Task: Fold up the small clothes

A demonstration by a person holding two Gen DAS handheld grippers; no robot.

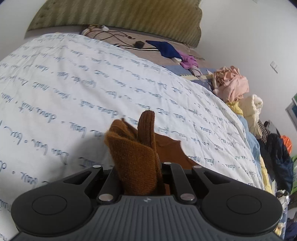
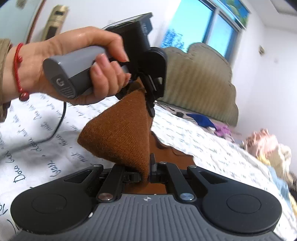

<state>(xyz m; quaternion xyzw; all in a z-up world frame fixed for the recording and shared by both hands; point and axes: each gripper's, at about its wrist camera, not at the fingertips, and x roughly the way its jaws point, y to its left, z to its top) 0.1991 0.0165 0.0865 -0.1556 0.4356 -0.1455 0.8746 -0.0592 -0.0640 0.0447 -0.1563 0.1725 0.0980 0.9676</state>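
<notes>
Bedspread (image 1: 74, 83); clothes pile (image 1: 232, 85) beside brown garment (image 1: 133, 153).

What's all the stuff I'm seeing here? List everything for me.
Knit garment: one, rust brown, lifted above the bed, pinched at two spots.
Bedcover: one, white with blue handwriting, across the bed.
Headboard: one, olive striped, far end.
Cables: several, black, near the headboard.
Blue cloth: one, beside a purple cloth.
Clothes pile: one, pink, cream and yellow, along the bed's right edge.
Window: one, blue-framed, above the headboard.
Left claw: black, shut on the garment, held by a hand.
Right claw: black, shut on the garment.
</notes>
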